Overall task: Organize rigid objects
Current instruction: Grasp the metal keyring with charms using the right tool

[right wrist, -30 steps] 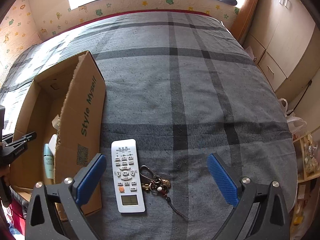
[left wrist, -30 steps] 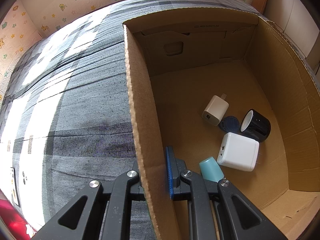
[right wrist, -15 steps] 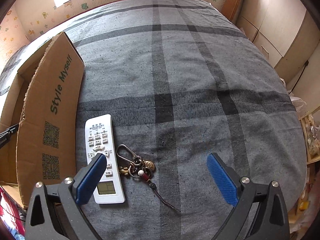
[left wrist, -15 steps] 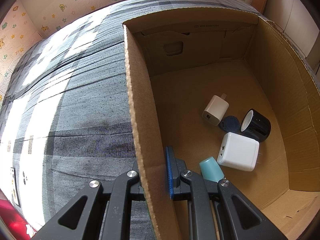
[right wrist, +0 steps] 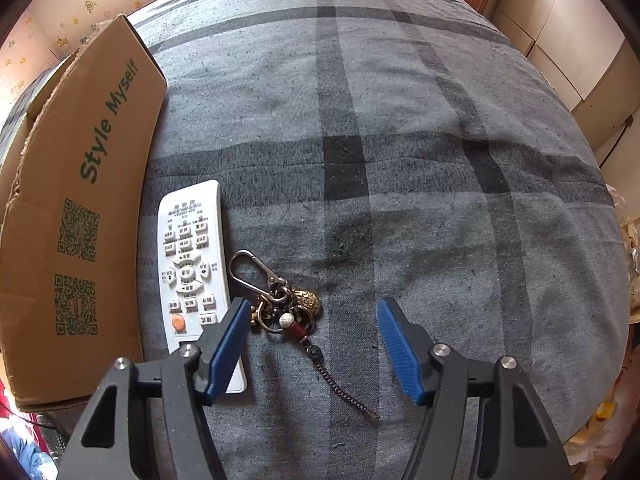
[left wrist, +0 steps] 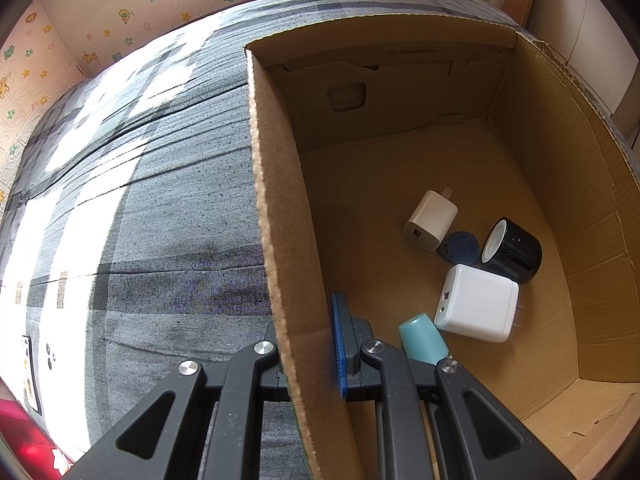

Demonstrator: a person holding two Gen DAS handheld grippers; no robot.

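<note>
Bedspread lies open; remote crowds keychain leftward

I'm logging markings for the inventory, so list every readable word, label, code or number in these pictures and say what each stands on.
"Style Myself": green print on the box flap.
Two QR codes below it on that flap: signs only, no words.
Small printed line on the box's inner far wall: too small to read.
Button labels and heading on the remote: too small to read.
Chargers, keychain: no text visible.

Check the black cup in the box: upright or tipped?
Tipped. The black cup lies on its side on the cardboard box floor, white interior facing sideways, beside the white charger.
</note>
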